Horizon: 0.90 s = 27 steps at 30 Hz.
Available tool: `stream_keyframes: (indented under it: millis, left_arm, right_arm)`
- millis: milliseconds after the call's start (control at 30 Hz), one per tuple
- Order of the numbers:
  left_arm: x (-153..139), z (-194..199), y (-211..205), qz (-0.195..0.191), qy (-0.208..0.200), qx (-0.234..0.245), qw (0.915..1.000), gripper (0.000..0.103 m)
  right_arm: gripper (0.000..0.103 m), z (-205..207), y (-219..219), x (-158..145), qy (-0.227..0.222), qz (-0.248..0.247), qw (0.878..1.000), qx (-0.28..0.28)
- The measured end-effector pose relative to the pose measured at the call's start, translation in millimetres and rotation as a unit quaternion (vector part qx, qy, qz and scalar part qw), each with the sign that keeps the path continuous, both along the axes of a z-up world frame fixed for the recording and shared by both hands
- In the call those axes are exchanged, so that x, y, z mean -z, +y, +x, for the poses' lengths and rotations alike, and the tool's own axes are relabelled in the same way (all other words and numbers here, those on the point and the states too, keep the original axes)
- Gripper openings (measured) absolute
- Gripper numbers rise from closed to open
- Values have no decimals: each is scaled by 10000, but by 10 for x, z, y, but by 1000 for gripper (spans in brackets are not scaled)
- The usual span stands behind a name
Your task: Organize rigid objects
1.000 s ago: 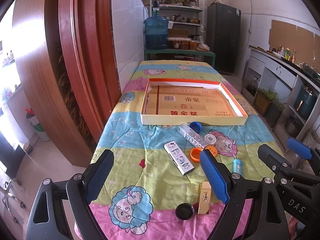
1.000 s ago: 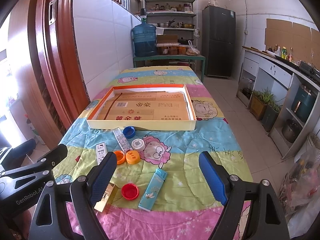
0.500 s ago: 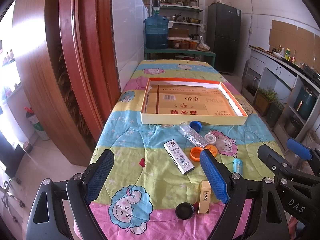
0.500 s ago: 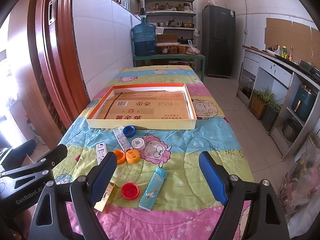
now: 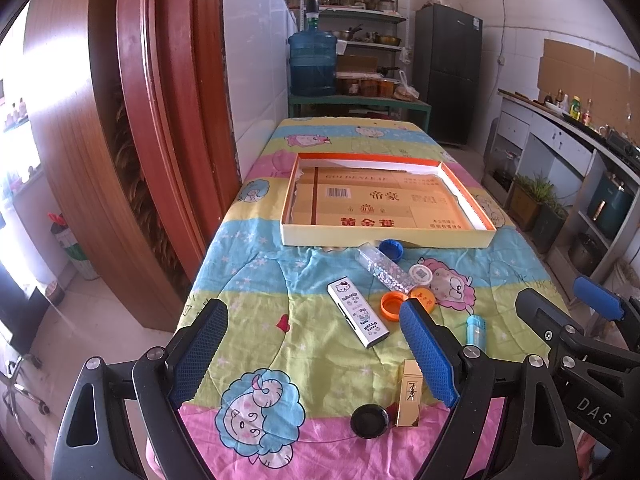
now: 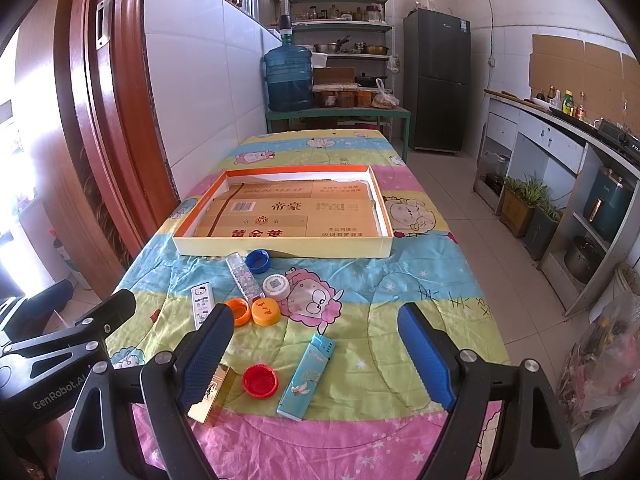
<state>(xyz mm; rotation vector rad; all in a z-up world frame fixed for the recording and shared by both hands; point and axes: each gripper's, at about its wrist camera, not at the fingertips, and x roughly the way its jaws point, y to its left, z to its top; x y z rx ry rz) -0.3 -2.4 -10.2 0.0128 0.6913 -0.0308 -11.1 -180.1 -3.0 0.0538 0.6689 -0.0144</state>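
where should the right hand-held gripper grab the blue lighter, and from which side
Grip the blue lighter across its narrow width at mid-body, coming straight down from above. It lies flat on the cloth, long axis running toward the tray, so the long side edges are the only faces the jaws can close on. The right hand-held gripper is open; the red cap sits close on the left.

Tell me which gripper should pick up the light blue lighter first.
Right. The light blue rectangular lighter lies directly between the open right gripper's fingers in its own view. From the left gripper, also open, the lighter sits beyond its right finger, mostly hidden.
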Motion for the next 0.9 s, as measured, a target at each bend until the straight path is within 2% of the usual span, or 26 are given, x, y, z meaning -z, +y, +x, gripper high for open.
stream_keyframes:
  millis: [633, 900]
  left_arm:
    - [36, -3, 2, -11, 26, -12, 10000, 88]
    - [97, 48, 171, -197, 115, -127, 9997, 88]
  right_arm:
    - [84, 6, -11, 16, -5, -4, 10000, 28]
    - [84, -1, -74, 83, 75, 6, 9999, 120]
